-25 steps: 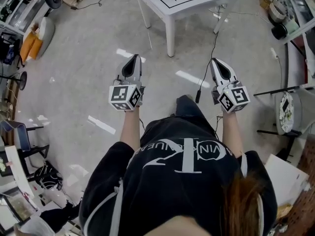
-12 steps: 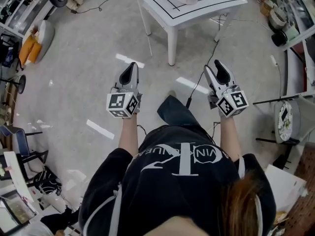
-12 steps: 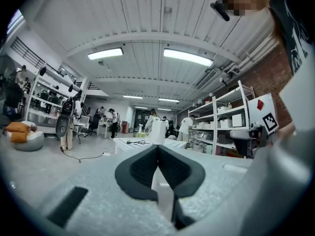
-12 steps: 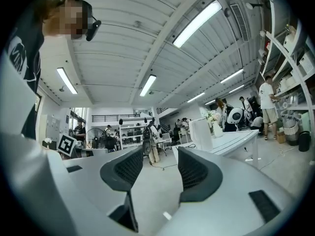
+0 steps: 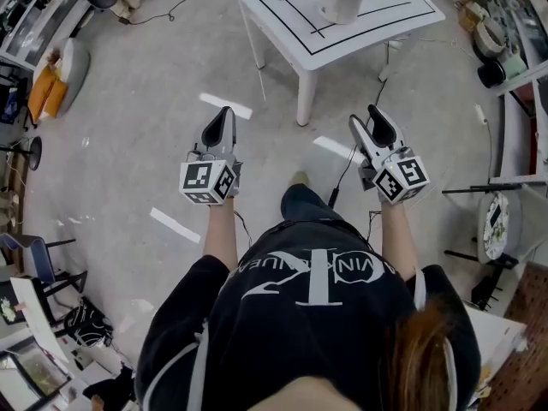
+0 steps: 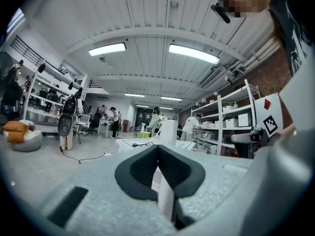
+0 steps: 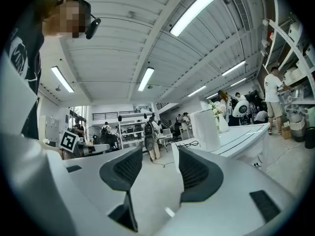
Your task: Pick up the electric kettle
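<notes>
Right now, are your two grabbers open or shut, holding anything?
Left gripper: shut, empty.
Right gripper: open, jaws have just been opening, nothing between them.

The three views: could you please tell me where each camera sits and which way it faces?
Head view: on the person's head, looking steeply down at the floor; shows torso, left gripper, right gripper.
Left gripper view: on that gripper, level along shut jaws toward the table; torso upper right.
Right gripper view: on that gripper, level along jaws that have just been opening, nothing between; torso upper left.
Shared: all three show the kettle.
</notes>
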